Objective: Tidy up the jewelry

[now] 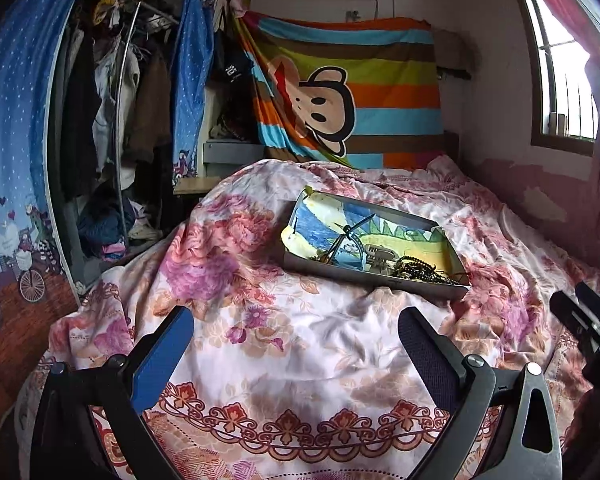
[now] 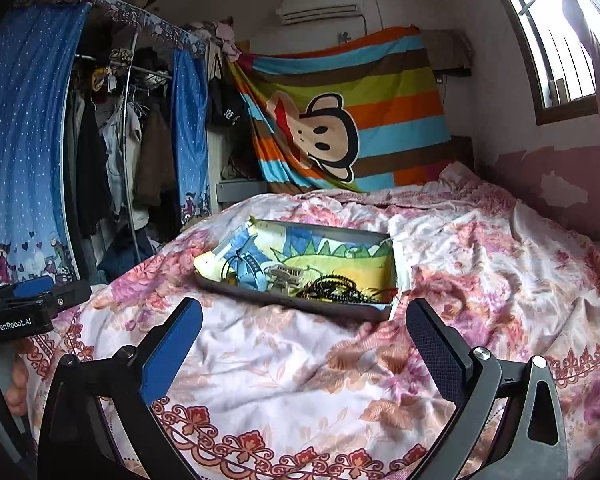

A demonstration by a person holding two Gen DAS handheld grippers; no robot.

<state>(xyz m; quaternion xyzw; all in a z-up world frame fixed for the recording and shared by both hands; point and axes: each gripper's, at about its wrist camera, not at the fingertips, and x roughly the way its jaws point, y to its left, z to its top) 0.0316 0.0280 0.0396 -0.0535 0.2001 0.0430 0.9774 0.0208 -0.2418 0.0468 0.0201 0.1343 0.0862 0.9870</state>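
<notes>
Your left claw [image 1: 296, 330] and right claw [image 2: 304, 322]: both spread apart, holding nothing, poised over rumpled floral bedspread [image 1: 300, 352]. One shallow rectangular grey tray [image 2: 244, 289], lined with crayon drawing, sat on bed ahead, nothing between. Jewelry [image 2: 340, 290] heaped at tray's near right corner: dark beaded strands, tangled. Striped monkey-print cloth [image 1: 380, 92] hung behind; open clothes rack [image 2: 120, 140] at left.

Left gripper [image 1: 296, 344]: jaws spread wide, nothing between them, held level.
Right gripper [image 2: 304, 338]: jaws spread wide, nothing between them, level beside the left.
</notes>
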